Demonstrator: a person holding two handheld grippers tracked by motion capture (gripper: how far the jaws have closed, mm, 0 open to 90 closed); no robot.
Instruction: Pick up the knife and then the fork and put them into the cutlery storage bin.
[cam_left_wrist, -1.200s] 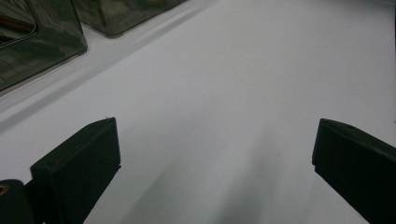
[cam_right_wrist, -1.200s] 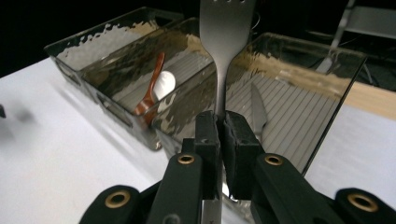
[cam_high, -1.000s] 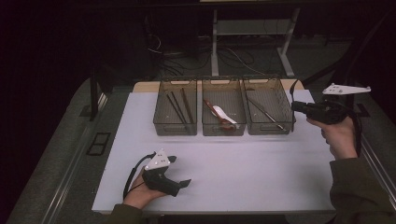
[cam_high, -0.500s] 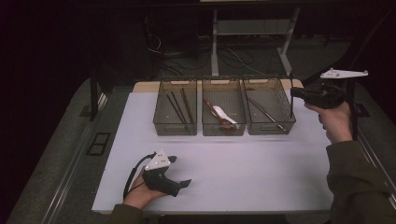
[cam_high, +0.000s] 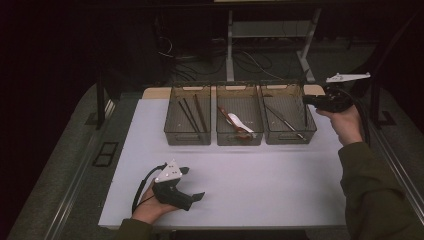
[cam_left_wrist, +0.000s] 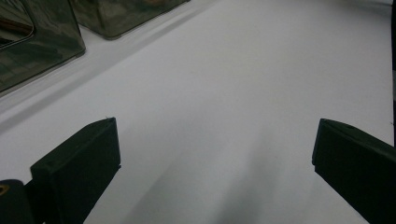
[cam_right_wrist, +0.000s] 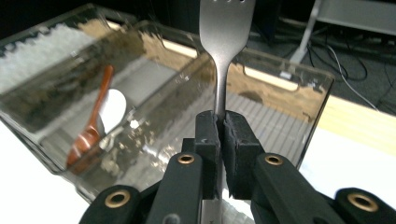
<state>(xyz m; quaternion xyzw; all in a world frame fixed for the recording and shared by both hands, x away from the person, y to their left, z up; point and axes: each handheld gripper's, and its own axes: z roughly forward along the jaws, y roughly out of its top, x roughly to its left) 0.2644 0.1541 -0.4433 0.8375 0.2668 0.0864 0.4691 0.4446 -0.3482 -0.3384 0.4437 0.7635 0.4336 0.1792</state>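
**Two grippers, one fork, three bins: fork held over the right-hand bin**

Nearest item: left gripper (cam_high: 192, 192), resting on the white table cover (cam_high: 260, 190) at the near left, held by a hand. Jaws stand wide apart, nothing between them; the left gripper view shows bare cover ahead and the bins off to its upper left, well apart.

Middle distance: right gripper (cam_right_wrist: 220, 126), raised at the table's right side in the person's right hand (cam_high: 345, 122). Jaws clamped narrow on the handle of a metal fork (cam_right_wrist: 223, 42). Fork's long axis runs straight out from the jaws, tines away from them. It hangs above the right bin (cam_high: 289, 116), near that bin's right wall, in line with the dark utensils already lying there. This hand alone is near the bins.

Farther: middle bin (cam_high: 239, 117), holding a brown spoon (cam_right_wrist: 91, 123) and a white one; left bin (cam_high: 187, 120), holding dark sticks.

Hard to make out: tine tips are cut off at the picture's top edge; the handle's lower end is hidden behind the jaws. Fork's height above the bin floor cannot be judged.
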